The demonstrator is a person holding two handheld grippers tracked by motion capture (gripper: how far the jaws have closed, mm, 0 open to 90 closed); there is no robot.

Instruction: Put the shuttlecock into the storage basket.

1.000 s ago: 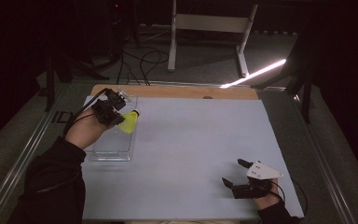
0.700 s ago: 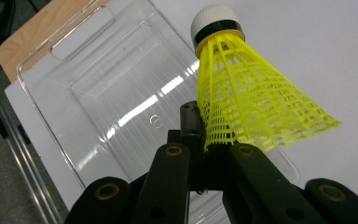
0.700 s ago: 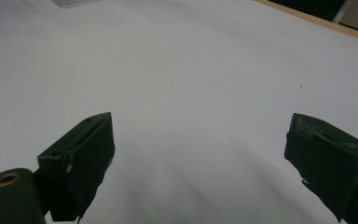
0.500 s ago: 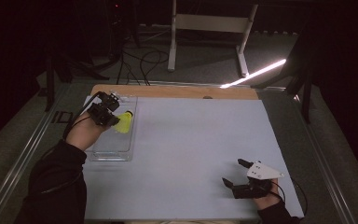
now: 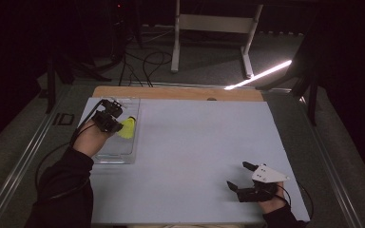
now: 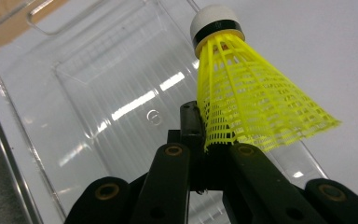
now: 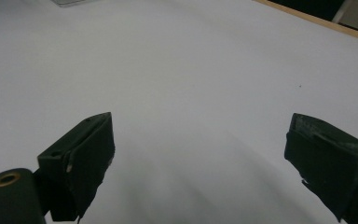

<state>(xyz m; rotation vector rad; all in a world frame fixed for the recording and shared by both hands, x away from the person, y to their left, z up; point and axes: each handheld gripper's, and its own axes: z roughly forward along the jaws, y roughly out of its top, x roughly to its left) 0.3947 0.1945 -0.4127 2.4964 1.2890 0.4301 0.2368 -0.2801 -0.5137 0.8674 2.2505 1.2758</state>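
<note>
A yellow plastic shuttlecock [image 5: 127,128] with a white cork and a black band hangs over a clear plastic tray [image 5: 119,154] at the table's left. My left gripper [image 5: 108,118] is shut on the rim of its skirt. In the left gripper view the shuttlecock [image 6: 256,102] points its cork up and away, the left gripper [image 6: 209,144] pinches the mesh edge, and the tray [image 6: 98,93] lies beneath. My right gripper [image 5: 236,175] rests open near the front right of the table, holding nothing. In the right gripper view the right gripper [image 7: 200,154] has its jaws wide apart over bare table.
A white mat [image 5: 195,156] covers the table, with a wooden strip [image 5: 180,93] along the far edge. A cable [image 5: 52,156] trails off the left side. Beyond the table, a white stand [image 5: 214,23] rises from a dark floor.
My left gripper has drawn the shuttlecock slightly nearer the person, still over the tray. The right gripper has stayed put.
</note>
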